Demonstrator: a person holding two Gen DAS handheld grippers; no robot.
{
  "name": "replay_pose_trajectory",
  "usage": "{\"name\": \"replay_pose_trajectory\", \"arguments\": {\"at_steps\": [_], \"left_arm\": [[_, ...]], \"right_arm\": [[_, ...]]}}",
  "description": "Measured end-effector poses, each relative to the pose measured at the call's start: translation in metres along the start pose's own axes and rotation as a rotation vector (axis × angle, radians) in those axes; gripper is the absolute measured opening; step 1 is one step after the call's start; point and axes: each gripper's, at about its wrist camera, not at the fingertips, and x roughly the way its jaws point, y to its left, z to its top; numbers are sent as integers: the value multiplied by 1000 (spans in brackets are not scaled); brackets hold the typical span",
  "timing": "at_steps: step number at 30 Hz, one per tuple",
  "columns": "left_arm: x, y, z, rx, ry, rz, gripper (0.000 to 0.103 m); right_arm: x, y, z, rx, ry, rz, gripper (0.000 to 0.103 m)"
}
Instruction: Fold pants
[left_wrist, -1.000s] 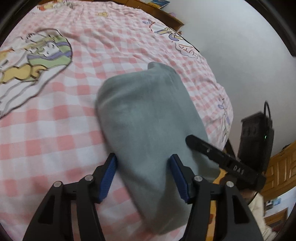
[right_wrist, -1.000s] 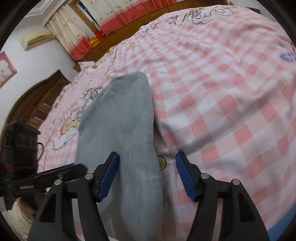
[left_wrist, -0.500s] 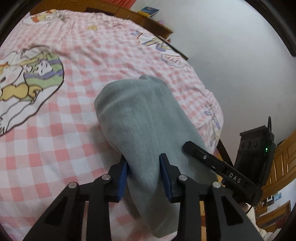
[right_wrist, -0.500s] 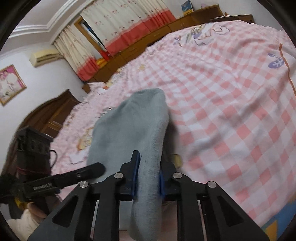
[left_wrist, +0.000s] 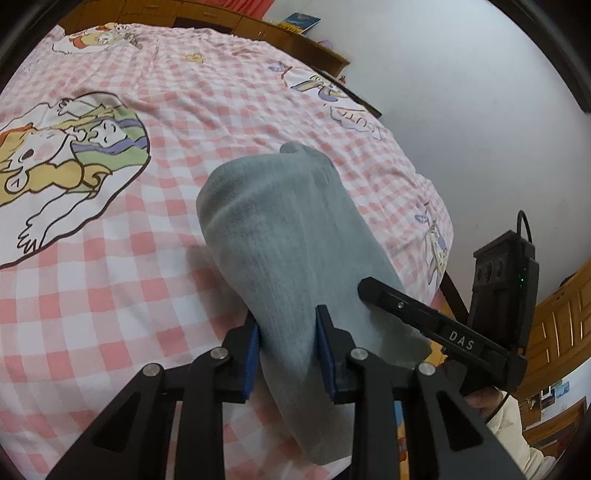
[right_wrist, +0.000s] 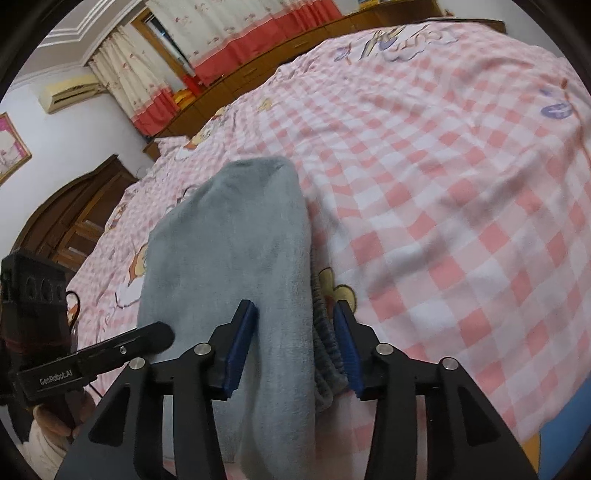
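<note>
Pants (left_wrist: 291, 251) lie folded at the near edge of the bed (left_wrist: 155, 288). Your left gripper (left_wrist: 286, 354) clamps their near end; your right gripper (right_wrist: 293, 343), just reopening, straddles them loosely. Lifting now risks one-sided sag, undoing the fold.

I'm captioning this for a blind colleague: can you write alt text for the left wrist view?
The left gripper has its jaws closed on the near end of grey folded pants lying on a pink checked bedsheet with cartoon prints. The right gripper's black finger reaches in beside the pants; a white wall is behind.
</note>
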Motion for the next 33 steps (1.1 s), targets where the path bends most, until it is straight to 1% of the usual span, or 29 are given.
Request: {"name": "replay_pose_trajectory", "arguments": {"at_steps": [1, 3, 5, 6, 7, 9, 11, 15, 18, 21, 26, 28, 30, 33], "left_arm": [[4, 2, 0, -8, 17, 10, 32], [14, 9, 0, -34, 45, 27, 34], [19, 17, -1, -69, 44, 15, 35], [18, 19, -1, -79, 39, 1, 35], [15, 19, -1, -76, 33, -8, 33], [9, 16, 0, -57, 17, -22, 31], [-5, 12, 2, -33, -18, -17, 30], [-40, 14, 10, -15, -91, -20, 30], [-71, 24, 12, 1, -135, 20, 30], [-101, 41, 16, 4, -173, 78, 30], [-149, 90, 16, -28, -217, 192, 30], [-165, 114, 16, -43, -230, 232, 30], [-176, 132, 15, -54, -240, 255, 30], [-187, 162, 15, -77, -258, 273, 30]], "right_arm": [[3, 0, -1, -4, 4, -1, 45], [6, 3, -2, -11, -2, 17, 38], [3, 6, -3, -15, -20, 11, 32], [-1, 9, -4, -19, -37, 14, 31], [-4, 11, -5, -17, -49, 17, 29], [-12, 16, -6, -1, -69, 44, 28], [-19, 23, -8, 8, -85, 75, 28], [-24, 49, -3, -7, -117, 138, 28], [-16, 78, 1, -38, -114, 186, 28], [5, 113, 3, -66, -91, 231, 28], [51, 179, 0, -102, -41, 302, 28], [67, 199, -2, -117, -23, 313, 28], [87, 221, -1, -138, 0, 317, 28], [107, 240, 2, -148, 29, 323, 28]]}}
